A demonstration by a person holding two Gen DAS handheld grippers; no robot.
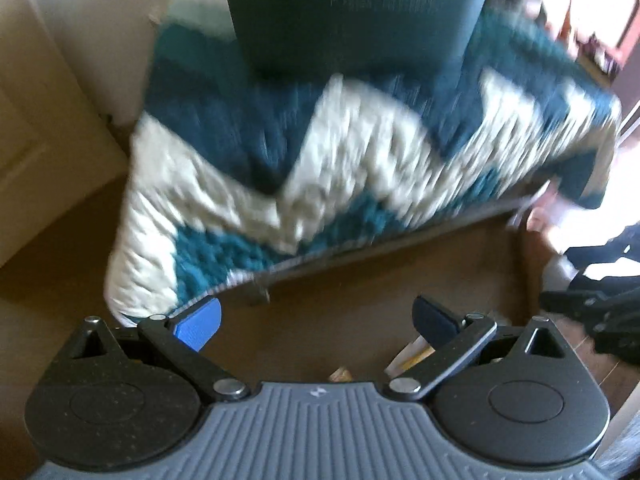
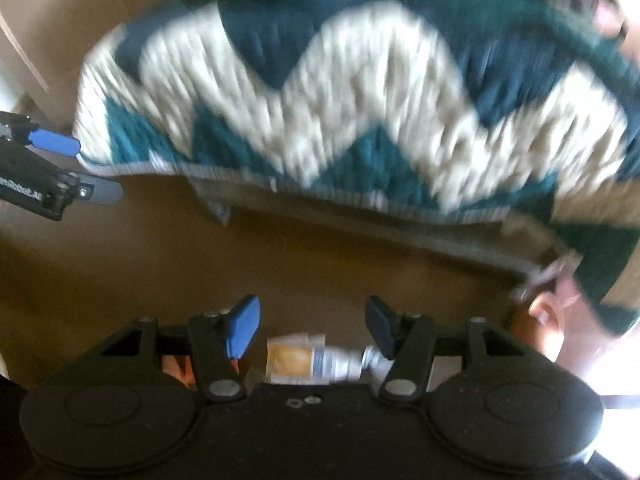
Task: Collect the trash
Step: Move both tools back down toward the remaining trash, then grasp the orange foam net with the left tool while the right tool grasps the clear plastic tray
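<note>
My right gripper (image 2: 312, 326) is open and empty above the brown floor. A crushed clear plastic bottle (image 2: 316, 360) with a tan and blue label lies on its side just below and between its fingers. My left gripper (image 1: 318, 324) is open and empty; pale paper scraps (image 1: 412, 356) and a small tan piece (image 1: 340, 374) lie on the floor under it. The left gripper also shows in the right wrist view (image 2: 60, 168) at the far left. A dark teal bin (image 1: 356, 12) stands on the rug ahead.
A shaggy teal and cream zigzag rug (image 1: 320, 160) covers the floor ahead, its edge curled up; it also shows in the right wrist view (image 2: 360, 100). A cream cabinet (image 1: 40, 120) stands at the left. The right gripper's black body (image 1: 600, 300) is at the right.
</note>
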